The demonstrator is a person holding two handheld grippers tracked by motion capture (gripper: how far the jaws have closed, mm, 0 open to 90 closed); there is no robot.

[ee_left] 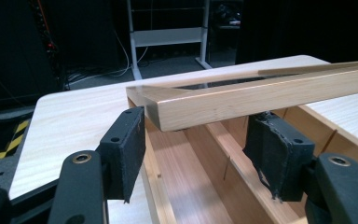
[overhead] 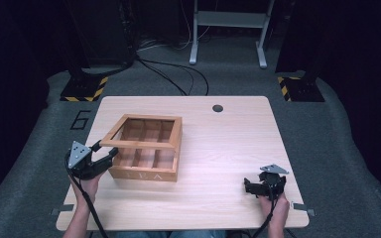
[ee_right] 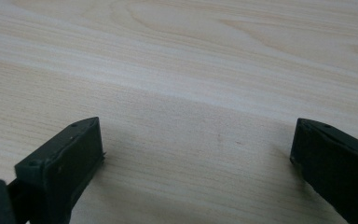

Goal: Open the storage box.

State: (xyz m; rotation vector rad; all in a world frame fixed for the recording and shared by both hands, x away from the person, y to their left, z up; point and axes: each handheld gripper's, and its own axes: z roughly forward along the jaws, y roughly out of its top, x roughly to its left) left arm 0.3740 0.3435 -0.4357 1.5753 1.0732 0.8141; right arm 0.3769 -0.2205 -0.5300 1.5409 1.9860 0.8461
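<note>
A wooden tea box [overhead: 144,173] with several compartments stands left of centre on the light wooden table [overhead: 228,144]. Its framed lid [overhead: 139,145] is raised off the box at the front, tilted up. My left gripper [overhead: 105,151] reaches in from the left, its jaws on either side of the lid's front-left corner. In the left gripper view the lid's rail [ee_left: 261,95] lies across the tops of both pads [ee_left: 126,149], with the box interior [ee_left: 191,177] below. My right gripper [overhead: 248,186] rests low near the table's front right, open; its jaws [ee_right: 196,149] have bare wood between them.
A round cable hole [overhead: 218,108] sits near the table's far edge. On the floor beyond stand a white metal frame [overhead: 228,20], loose cables [overhead: 178,79] and two bases with yellow-black tape [overhead: 84,89]. The number 6 [overhead: 81,119] is marked left of the table.
</note>
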